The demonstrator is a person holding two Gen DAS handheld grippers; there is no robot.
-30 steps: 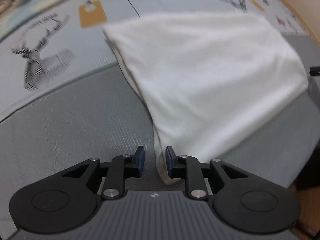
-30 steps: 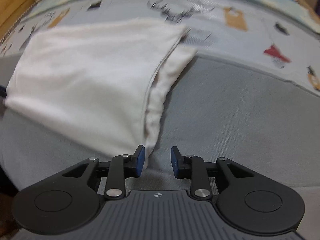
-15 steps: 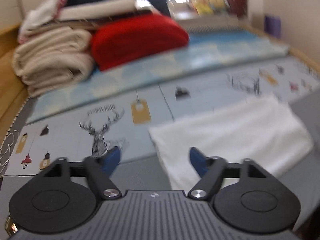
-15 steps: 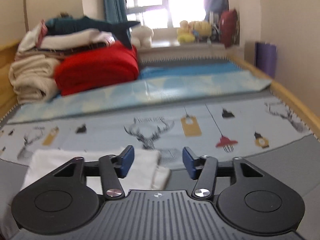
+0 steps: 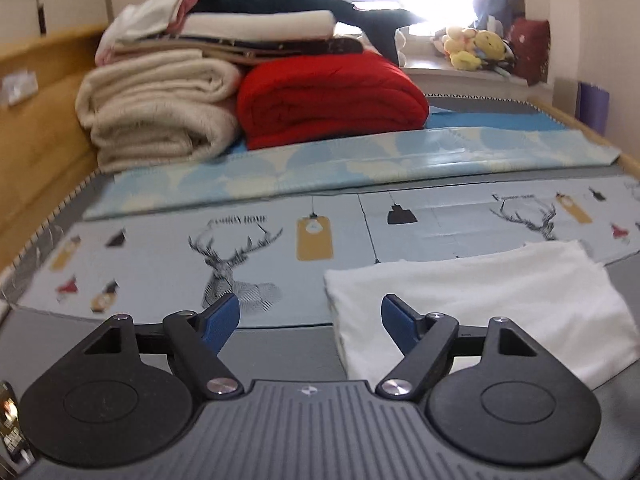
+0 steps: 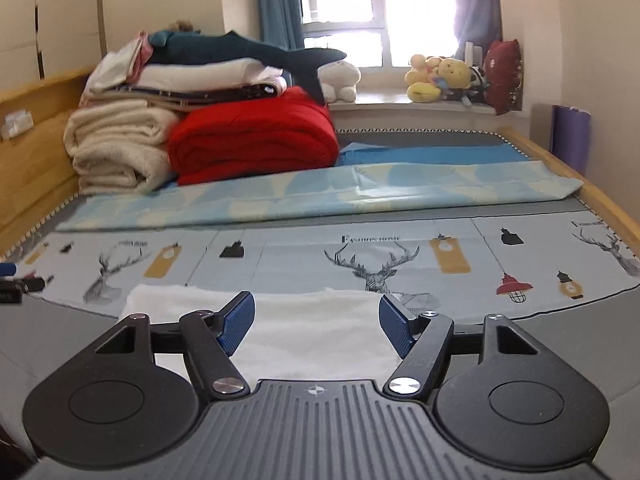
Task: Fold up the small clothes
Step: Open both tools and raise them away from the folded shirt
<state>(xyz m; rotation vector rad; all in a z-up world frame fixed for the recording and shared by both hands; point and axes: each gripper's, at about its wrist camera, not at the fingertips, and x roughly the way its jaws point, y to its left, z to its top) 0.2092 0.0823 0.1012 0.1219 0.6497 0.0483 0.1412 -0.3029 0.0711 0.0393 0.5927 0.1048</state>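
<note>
Lying folded and flat on the bed [image 6: 560, 344], the white cloth [image 5: 480, 304] straddles the grey cover and the deer-print mat [image 6: 400, 264]. Left hand-held gripper [image 5: 310, 322]: jaws closing slightly, wide apart, nothing between. Right hand-held gripper [image 6: 316, 326]: jaws opening, empty, raised above the cloth [image 6: 312, 332].

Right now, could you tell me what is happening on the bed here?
A person holding a gripper in each hand is folding small clothes. A folded white garment lies flat on the deer-print mat. The left gripper is closing slightly and the right gripper is opening; neither has anything between its fingers, and both are raised clear of the cloth.
</note>
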